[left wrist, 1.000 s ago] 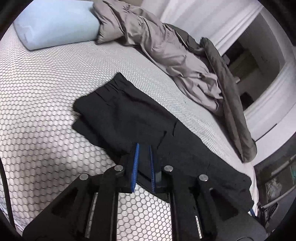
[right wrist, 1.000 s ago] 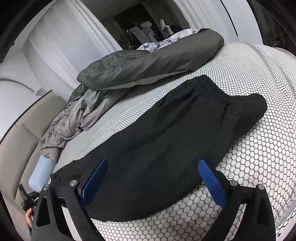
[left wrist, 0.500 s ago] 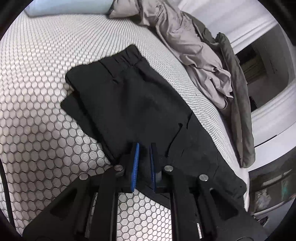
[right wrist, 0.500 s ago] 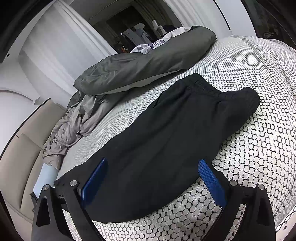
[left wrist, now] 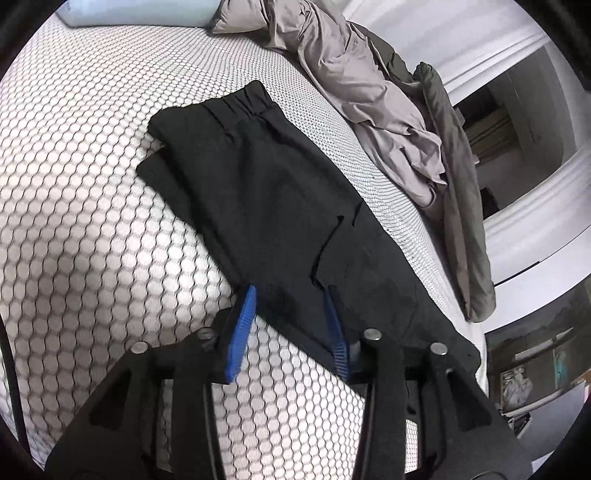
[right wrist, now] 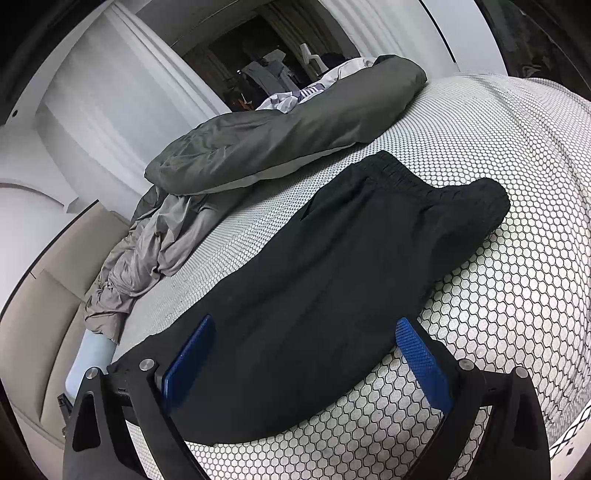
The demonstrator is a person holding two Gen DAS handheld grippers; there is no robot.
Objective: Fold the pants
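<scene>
Black pants (left wrist: 280, 192) lie flat on the bed, folded lengthwise, with the elastic waistband at the far end. My left gripper (left wrist: 290, 293) is open, its blue pads apart over the near edge of the pants at mid-leg, holding nothing. In the right wrist view the pants (right wrist: 332, 280) run from the waistband at upper right to the leg ends at lower left. My right gripper (right wrist: 306, 328) is wide open, its pads straddling the pants' width just above the cloth, holding nothing.
The bed has a white honeycomb-patterned cover (left wrist: 74, 221). A crumpled grey duvet (left wrist: 369, 92) lies along the far side, also seen in the right wrist view (right wrist: 280, 147). A light blue pillow (left wrist: 140, 11) is at the head. The bed edge and room lie beyond.
My left gripper was shut and has opened. It has moved closer over the pants. The right gripper stayed open and shifted slightly.
</scene>
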